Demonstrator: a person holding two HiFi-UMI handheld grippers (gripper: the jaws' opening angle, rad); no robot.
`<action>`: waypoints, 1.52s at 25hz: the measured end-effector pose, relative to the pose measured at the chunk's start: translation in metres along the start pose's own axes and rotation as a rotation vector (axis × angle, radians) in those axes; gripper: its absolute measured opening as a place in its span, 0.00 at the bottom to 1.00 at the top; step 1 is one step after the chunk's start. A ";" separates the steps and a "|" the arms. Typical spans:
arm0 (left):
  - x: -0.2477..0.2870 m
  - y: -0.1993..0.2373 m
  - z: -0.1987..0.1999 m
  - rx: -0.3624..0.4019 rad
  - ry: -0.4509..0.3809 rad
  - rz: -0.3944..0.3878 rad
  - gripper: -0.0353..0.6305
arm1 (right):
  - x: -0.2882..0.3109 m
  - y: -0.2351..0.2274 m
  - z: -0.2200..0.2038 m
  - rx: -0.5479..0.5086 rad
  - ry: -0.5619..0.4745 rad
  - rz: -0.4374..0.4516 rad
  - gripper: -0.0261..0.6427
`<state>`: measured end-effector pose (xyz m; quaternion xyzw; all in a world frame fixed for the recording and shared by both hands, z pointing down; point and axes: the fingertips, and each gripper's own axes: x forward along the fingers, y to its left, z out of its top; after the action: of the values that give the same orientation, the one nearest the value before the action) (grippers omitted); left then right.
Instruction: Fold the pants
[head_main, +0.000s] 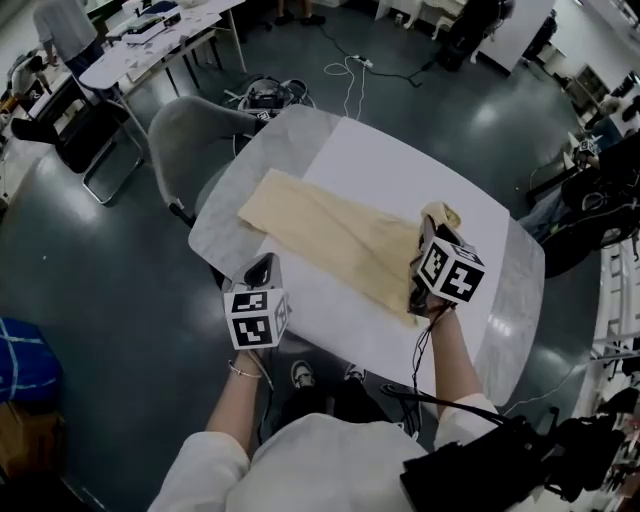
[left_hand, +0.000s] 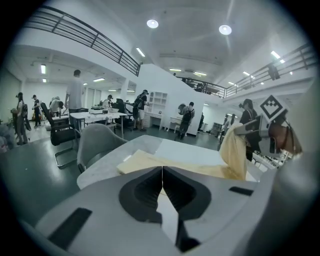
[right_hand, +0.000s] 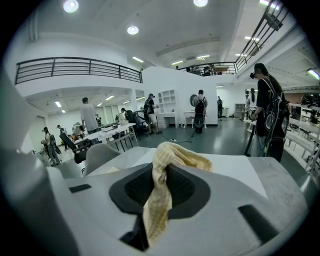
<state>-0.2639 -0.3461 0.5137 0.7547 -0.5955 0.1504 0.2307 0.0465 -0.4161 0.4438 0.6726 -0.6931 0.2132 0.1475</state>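
1. Pants: one, pale yellow, soft textured cloth, lying flat ahead of both grippers on the white sheet, with one end bunching upward.
2. Right gripper: one, jaws clamping that raised end.
3. Left gripper: one, jaws meeting, gripping nothing, pants lying just beyond it.
4. Table: one.

One pair of pants, two grippers, one marble table

Pants, white mat on grey table
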 end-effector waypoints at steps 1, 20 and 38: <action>-0.002 0.009 0.002 -0.007 -0.004 0.011 0.07 | 0.005 0.012 0.004 -0.001 -0.003 0.014 0.13; -0.010 0.133 -0.058 -0.139 0.049 0.160 0.06 | 0.162 0.323 -0.083 -0.117 0.145 0.439 0.34; 0.028 0.043 -0.057 -0.093 0.066 -0.001 0.07 | 0.086 0.074 -0.133 0.011 0.219 0.069 0.33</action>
<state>-0.2960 -0.3473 0.5835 0.7381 -0.5935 0.1472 0.2852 -0.0428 -0.4252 0.5942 0.6219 -0.6944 0.2942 0.2110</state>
